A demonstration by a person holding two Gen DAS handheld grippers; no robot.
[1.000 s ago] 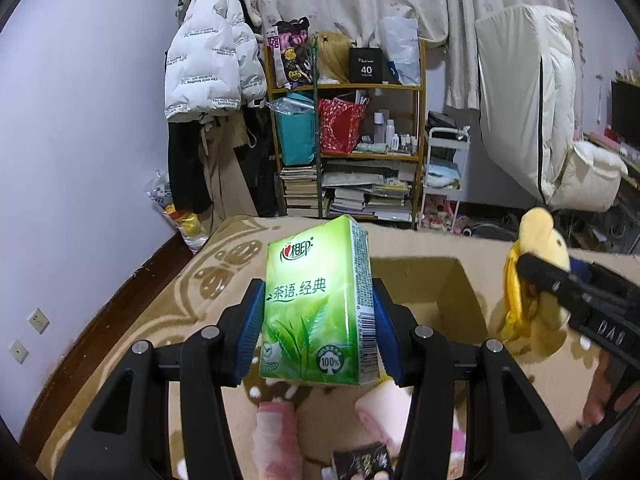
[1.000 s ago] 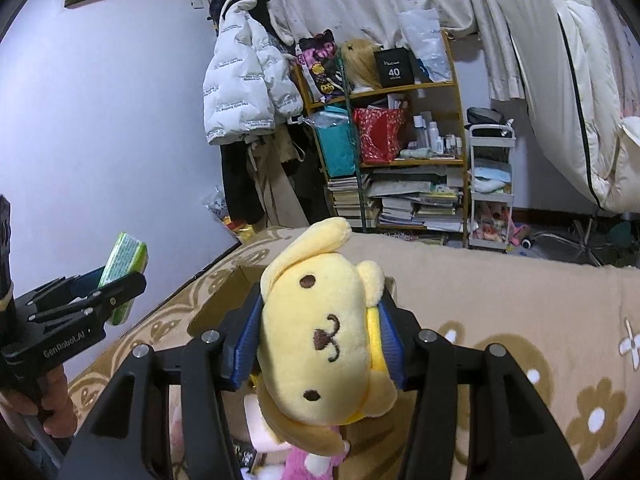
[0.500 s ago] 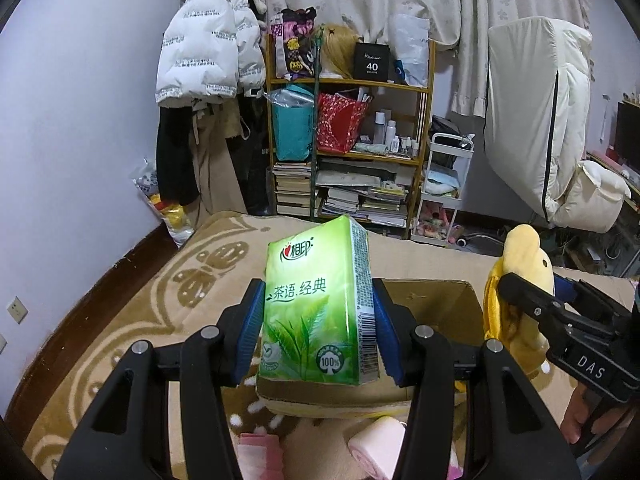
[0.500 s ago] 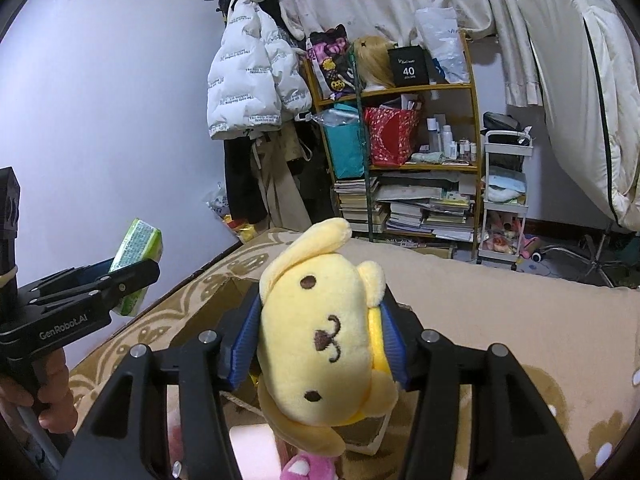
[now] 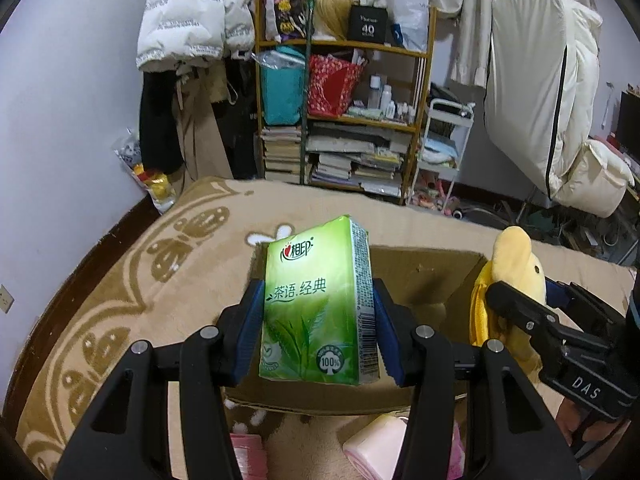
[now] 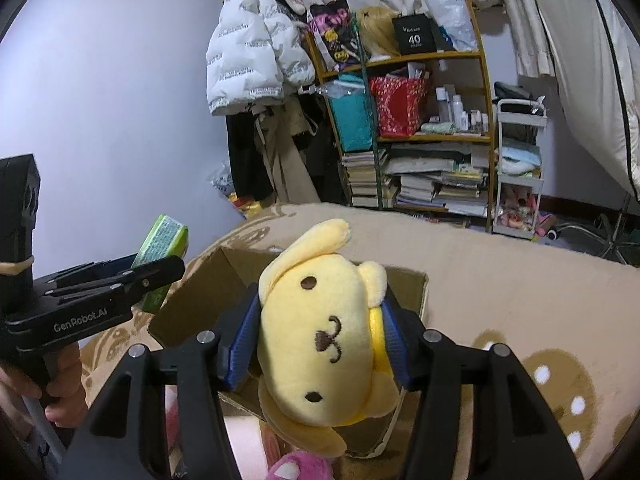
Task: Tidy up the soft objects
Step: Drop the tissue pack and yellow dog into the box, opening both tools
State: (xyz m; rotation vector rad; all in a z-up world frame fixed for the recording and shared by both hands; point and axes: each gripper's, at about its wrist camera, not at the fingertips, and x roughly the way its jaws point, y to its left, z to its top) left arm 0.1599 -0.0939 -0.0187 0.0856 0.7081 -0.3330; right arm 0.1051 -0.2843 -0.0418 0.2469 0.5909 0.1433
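A green tissue pack (image 5: 316,280) stands upright between blue pads, and my left gripper (image 5: 318,308) is shut on it. It hangs over the near left part of an open cardboard box (image 5: 424,276) on the patterned rug. A yellow plush dog (image 6: 320,320) faces the camera with my right gripper (image 6: 322,300) shut on its head, above the same box (image 6: 208,292). Each wrist view shows the other tool: the right gripper (image 5: 496,292) with the plush (image 5: 516,256) at the box's right wall, and the left gripper (image 6: 168,268) with the tissue pack (image 6: 164,240) at its left.
A pink roll (image 5: 376,444) and a pink folded item (image 5: 248,452) lie on the rug in front of the box, with a pink plush (image 6: 300,468) nearby. A cluttered bookshelf (image 5: 344,120), a white cart (image 5: 444,148) and hanging coats (image 5: 192,20) line the far wall.
Both grippers have moved forward and down with their loads. The box has come closer and now lies just beneath the tissue pack and the plush.
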